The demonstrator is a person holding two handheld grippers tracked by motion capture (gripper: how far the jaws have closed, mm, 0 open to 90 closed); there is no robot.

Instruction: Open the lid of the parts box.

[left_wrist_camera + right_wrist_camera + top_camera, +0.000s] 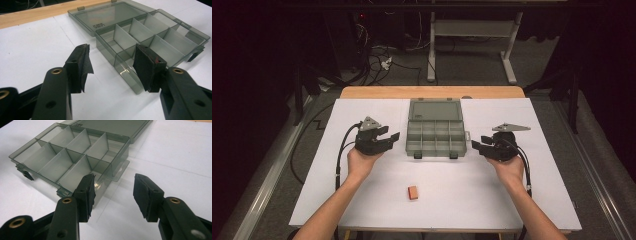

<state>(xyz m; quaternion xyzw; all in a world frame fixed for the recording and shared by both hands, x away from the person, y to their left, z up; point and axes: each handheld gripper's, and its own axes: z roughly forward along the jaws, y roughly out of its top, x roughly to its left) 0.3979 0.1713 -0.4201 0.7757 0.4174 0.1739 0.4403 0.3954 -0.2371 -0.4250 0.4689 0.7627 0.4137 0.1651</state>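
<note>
A grey see-through compartment box (435,131) lies open in the middle of the white sheet, lid folded back. Its dividers and bare compartments show close up in the left gripper view (150,37) and the right gripper view (72,152). My left gripper (391,136) is just left of the box, pointing at its left wall, jaws apart with nothing between them (112,67). On the other side my right gripper (476,144) faces the box's right wall, also open and holding nothing (113,195). A small orange block (413,192) lies nearer the front edge.
The white sheet (522,200) covers a wooden table (432,92) whose far strip shows behind the box. Beyond it stand a table frame's legs (510,60) and loose cables (382,62) on the floor. Black cables trail from both grippers along the forearms.
</note>
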